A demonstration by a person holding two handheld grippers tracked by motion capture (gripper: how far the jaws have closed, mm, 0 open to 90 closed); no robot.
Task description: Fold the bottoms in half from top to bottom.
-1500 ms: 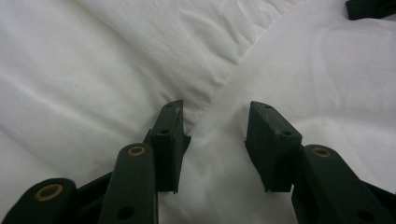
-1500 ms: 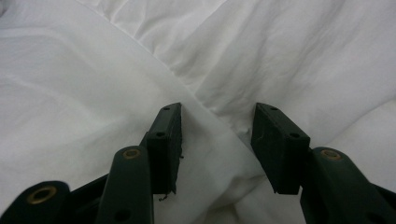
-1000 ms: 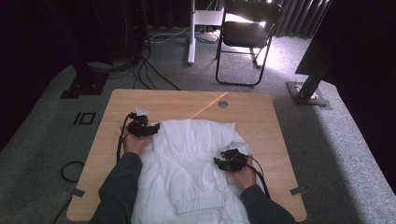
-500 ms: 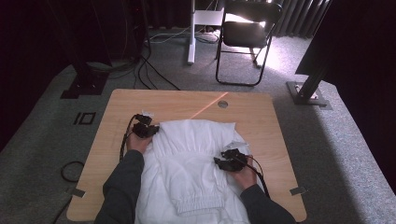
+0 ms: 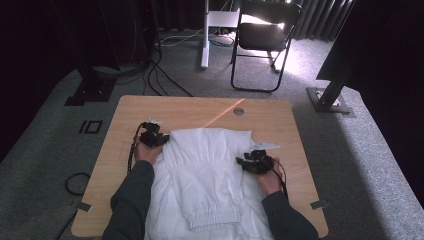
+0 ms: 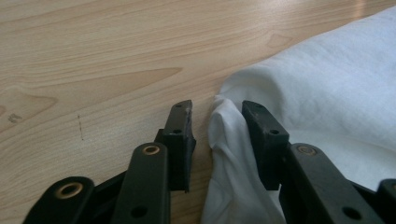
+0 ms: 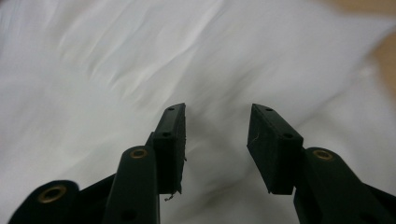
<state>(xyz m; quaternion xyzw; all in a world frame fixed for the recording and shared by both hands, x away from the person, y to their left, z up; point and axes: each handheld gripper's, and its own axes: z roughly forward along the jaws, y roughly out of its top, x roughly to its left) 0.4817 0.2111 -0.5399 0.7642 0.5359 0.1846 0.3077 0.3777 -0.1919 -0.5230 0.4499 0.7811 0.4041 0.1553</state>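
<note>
Spread across the near half of the wooden table: a white garment, gathered elastic hem nearest the person, lower edge spilling off the near edge. Folded double through the middle, top edge rounded and puffed.

Over at the garment's left shoulder, the left gripper, held in a hand with a dark sleeve trailing back to the bottom of the high view. Up close in the left gripper view: jaws parted, a pinched ridge of white cloth standing up between them, lying against the right-hand jaw, clear of the other. Not clamped, gap plain to see on the left side. Bare wood grain beyond the tips, the fat fold of the garment rising to the right.

On the other side, the right gripper, resting at the garment's right edge, pointing inward. In the right gripper view: jaws wide apart, nothing between them, soft blurred white fabric underneath, a sliver of tabletop at the far right corner.

Beyond the table: grey carpet, a black folding chair, cables snaking across the floor, dark curtains behind.
</note>
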